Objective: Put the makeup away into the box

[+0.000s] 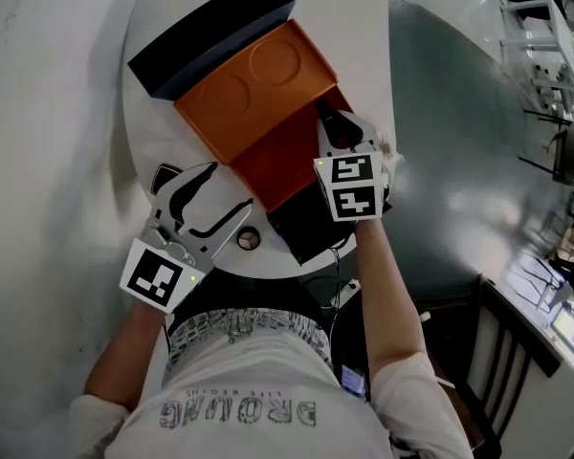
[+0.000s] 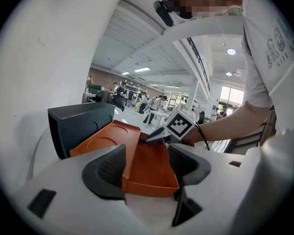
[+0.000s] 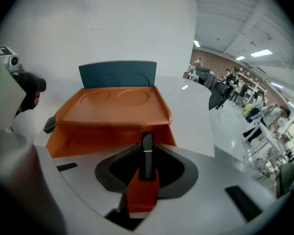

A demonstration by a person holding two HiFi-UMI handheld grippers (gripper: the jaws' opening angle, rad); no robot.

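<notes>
Left gripper (image 1: pixel 231 185) low at the near-left edge of the counter (image 1: pixel 364 27), jaws wide apart, nothing between the pads. In the left gripper view the near corner of the orange box (image 1: pixel 282 156) sits just ahead of the gap, not touched. Looks parked there to steady the box if it slides; that is my guess.

Small round item (image 1: pixel 249 239) on the counter just beside this gripper, outside the box. Cannot tell what it is; possibly another piece to put away.

Centre: orange box open, lower compartment bare. A raised orange tray (image 1: pixel 258 84) with two round recesses slopes up behind it, and a dark case (image 1: pixel 210 32) stands behind that.

Right gripper (image 1: pixel 337 130) over the right side of the open compartment, pointing steeply down. Jaws closed narrowly on a slim black makeup stick (image 3: pixel 147 153) with a thin pale band, which stands up between the pads. Pinched low on its length, presumably so the free end can go in first.

Stick not yet in the box; release comes next, I judge.
</notes>
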